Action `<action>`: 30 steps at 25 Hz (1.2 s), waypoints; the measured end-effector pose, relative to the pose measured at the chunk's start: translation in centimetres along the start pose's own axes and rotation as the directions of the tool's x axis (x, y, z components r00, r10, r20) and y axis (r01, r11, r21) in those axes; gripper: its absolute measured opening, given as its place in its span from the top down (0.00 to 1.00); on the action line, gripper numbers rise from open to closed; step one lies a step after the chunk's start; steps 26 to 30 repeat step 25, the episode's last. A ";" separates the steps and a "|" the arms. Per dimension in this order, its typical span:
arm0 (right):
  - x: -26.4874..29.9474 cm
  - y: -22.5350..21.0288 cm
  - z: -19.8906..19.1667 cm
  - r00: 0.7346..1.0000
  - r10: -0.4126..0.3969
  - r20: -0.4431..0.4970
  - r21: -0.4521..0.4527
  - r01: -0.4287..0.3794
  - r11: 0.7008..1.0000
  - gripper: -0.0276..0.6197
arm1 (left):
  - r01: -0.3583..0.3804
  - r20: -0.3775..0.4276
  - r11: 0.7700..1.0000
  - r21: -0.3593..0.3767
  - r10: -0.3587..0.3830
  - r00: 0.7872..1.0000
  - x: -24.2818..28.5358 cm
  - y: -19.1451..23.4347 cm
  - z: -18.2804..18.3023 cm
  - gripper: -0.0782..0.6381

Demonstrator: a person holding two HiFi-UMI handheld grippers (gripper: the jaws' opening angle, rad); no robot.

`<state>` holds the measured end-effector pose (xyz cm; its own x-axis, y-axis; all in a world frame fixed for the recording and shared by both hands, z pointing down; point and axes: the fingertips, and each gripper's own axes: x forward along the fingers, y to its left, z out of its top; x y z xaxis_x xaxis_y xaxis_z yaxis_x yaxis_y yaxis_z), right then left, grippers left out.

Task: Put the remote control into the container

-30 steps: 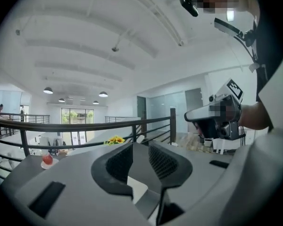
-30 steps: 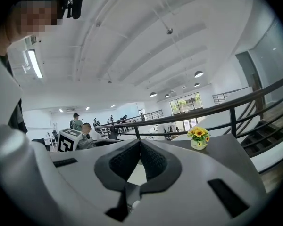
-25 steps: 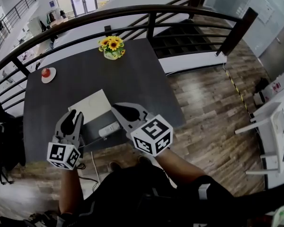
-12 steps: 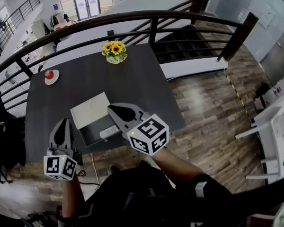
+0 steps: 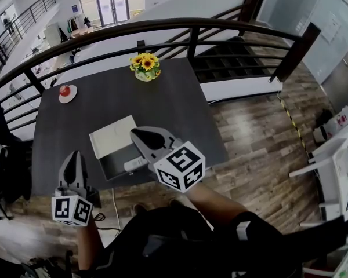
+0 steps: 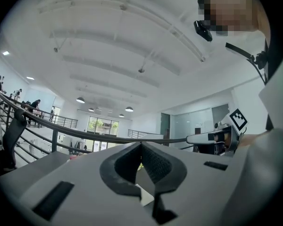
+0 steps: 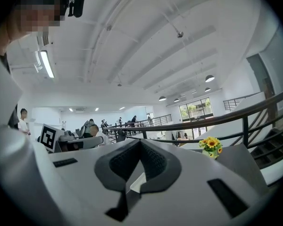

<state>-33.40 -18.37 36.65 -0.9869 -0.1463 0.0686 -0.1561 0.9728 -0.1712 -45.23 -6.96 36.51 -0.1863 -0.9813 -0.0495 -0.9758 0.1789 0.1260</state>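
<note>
In the head view a box stands near the front edge of the dark table (image 5: 162, 103). Its white lid (image 5: 112, 135) lies open behind its dark inside (image 5: 115, 165). The pale remote control (image 5: 135, 164) lies at the right end of that dark inside, partly hidden by my right gripper (image 5: 137, 134). That gripper hovers over the box's right end, shut on nothing. My left gripper (image 5: 73, 156) is off the table's front left corner, also shut and empty. In both gripper views the jaws meet at the tips, left gripper (image 6: 141, 145) and right gripper (image 7: 140, 143).
A vase of sunflowers (image 5: 144, 66) stands at the table's far edge; the flowers (image 7: 210, 145) also show in the right gripper view. A red apple on a small plate (image 5: 64, 91) sits far left. A black railing (image 5: 191, 25) curves behind, with wooden floor right.
My left gripper has gone from open beside the box to shut and has drawn back toward the person. The right gripper has stayed over the box's right end.
</note>
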 end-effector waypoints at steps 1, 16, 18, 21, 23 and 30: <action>0.1 0.0 -0.1 1.000 0.005 -0.003 0.002 -0.005 1.000 0.96 | -0.002 -0.001 1.000 -0.001 0.002 1.000 -0.1 -0.1 -0.1 0.88; 1.2 0.2 -0.5 0.999 0.032 -0.012 0.009 -0.032 0.999 0.96 | -0.035 -0.013 0.998 0.043 0.036 0.999 -0.6 1.2 -0.3 0.88; 1.2 0.0 -0.6 1.000 0.028 -0.012 0.010 -0.028 1.000 0.96 | -0.036 -0.015 0.998 0.047 0.037 0.999 -0.6 1.3 -0.3 0.88; 1.2 0.0 -0.7 1.000 0.025 -0.014 0.011 -0.025 1.000 0.96 | -0.031 -0.012 0.998 0.052 0.032 0.999 -0.6 1.2 -0.1 0.88; 1.3 0.1 -0.6 1.000 0.027 -0.013 0.008 -0.027 1.000 0.96 | -0.024 -0.010 0.998 0.053 0.025 1.000 -0.4 1.1 0.1 0.88; 1.4 0.0 -0.4 1.000 0.028 -0.009 0.004 -0.028 1.000 0.96 | -0.015 -0.011 0.998 0.055 0.016 1.000 -0.2 1.0 0.2 0.88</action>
